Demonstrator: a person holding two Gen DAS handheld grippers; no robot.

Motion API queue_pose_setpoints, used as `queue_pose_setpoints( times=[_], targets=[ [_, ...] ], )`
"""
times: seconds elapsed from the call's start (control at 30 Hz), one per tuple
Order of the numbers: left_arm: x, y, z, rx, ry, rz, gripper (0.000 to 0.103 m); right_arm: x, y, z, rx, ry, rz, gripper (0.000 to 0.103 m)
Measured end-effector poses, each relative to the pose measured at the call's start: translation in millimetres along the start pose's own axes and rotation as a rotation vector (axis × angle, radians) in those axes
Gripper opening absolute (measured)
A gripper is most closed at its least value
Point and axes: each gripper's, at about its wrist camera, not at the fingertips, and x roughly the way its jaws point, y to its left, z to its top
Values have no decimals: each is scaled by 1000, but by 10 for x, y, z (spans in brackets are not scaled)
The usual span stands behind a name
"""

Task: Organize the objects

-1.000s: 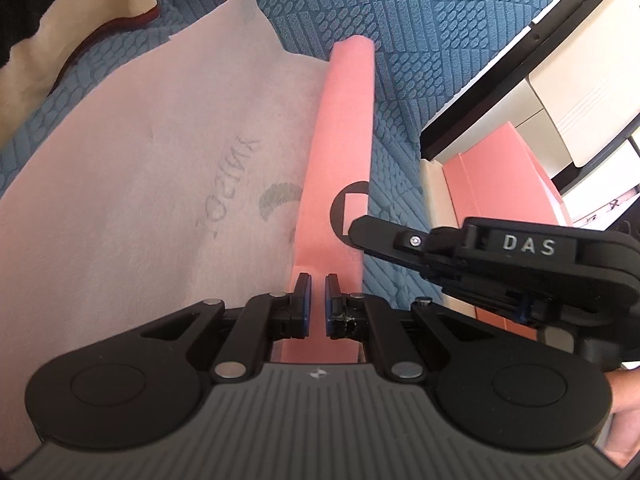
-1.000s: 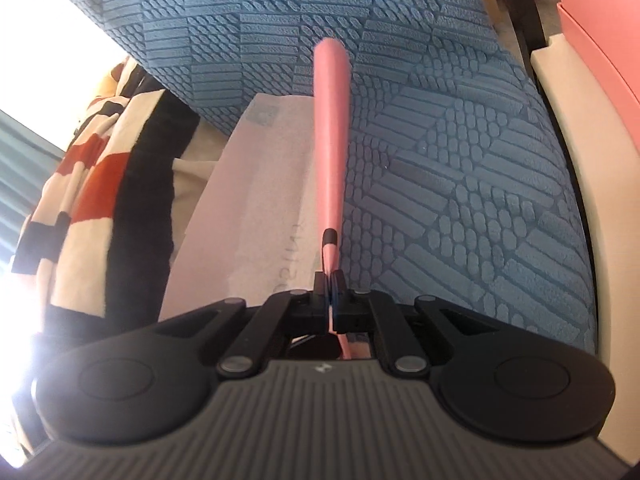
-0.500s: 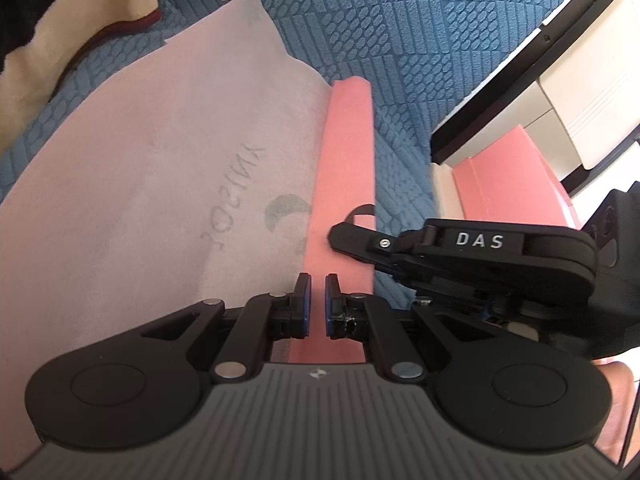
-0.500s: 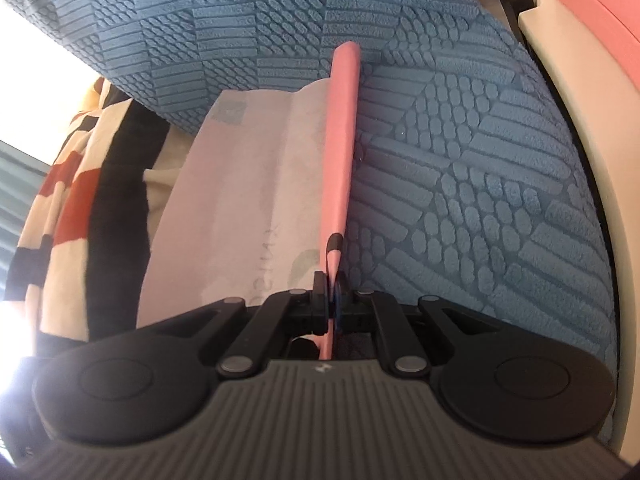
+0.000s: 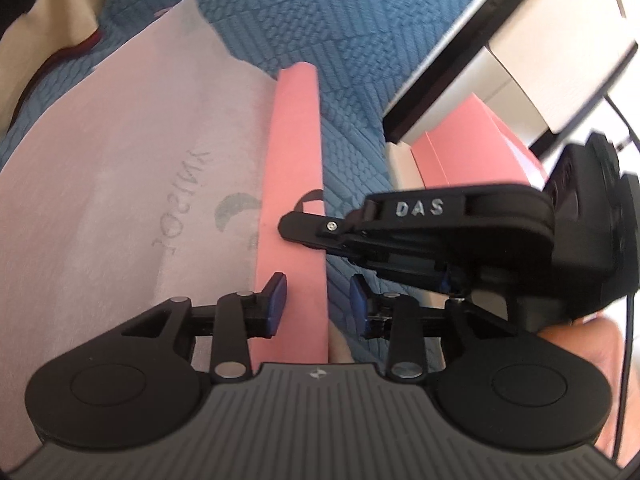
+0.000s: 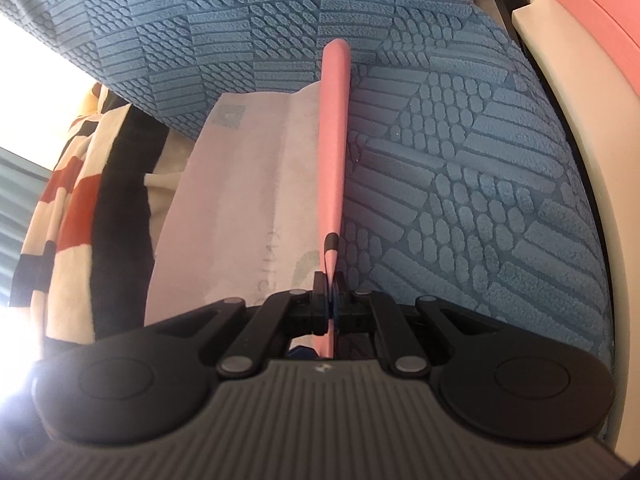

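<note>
Now my left claw (image 5: 318,300) is opening around the pink bag's edge (image 5: 294,200) on the blue cushion (image 5: 360,40), leaving my right claw (image 6: 330,292) clamped alone, so it may sag or slip.

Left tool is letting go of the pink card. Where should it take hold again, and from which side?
Grip the near end of the pink card, along its long edge, coming in from the near side. The card is thin and stands on edge, so the pads can close across its flat faces. The right tool already pinches it near the black mark; the left tool, opening around it, should stay clear of that.
</note>
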Motion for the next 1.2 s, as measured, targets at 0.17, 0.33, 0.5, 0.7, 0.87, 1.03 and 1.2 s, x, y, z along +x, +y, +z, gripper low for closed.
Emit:
queue_pose_setpoints(
  times=[0.17,0.33,0.5,0.7,0.87,1.03,1.2],
  targets=[
    [-12,-119,-52,83,10,63,39,-25,8,-3,-2,10,-5,5],
    [-50,-265,-158,186,27,147,39,-78,36,-14,8,-5,-21,5],
    [-125,-353,-279,260,22,197,34,-120,51,-16,19,-21,-32,4],
    [-213,-250,-269,162,1,156,16,-141,49,-21,7,-34,-52,8],
    [-312,-7,-227,-10,-16,79,12,-158,52,-20,22,-44,-27,12],
    [-341,230,-165,-179,-23,5,6,-242,122,-38,-2,-53,18,38],
    [-340,333,-175,-258,-19,-21,5,-321,172,-65,-48,-66,34,38]
  ],
)
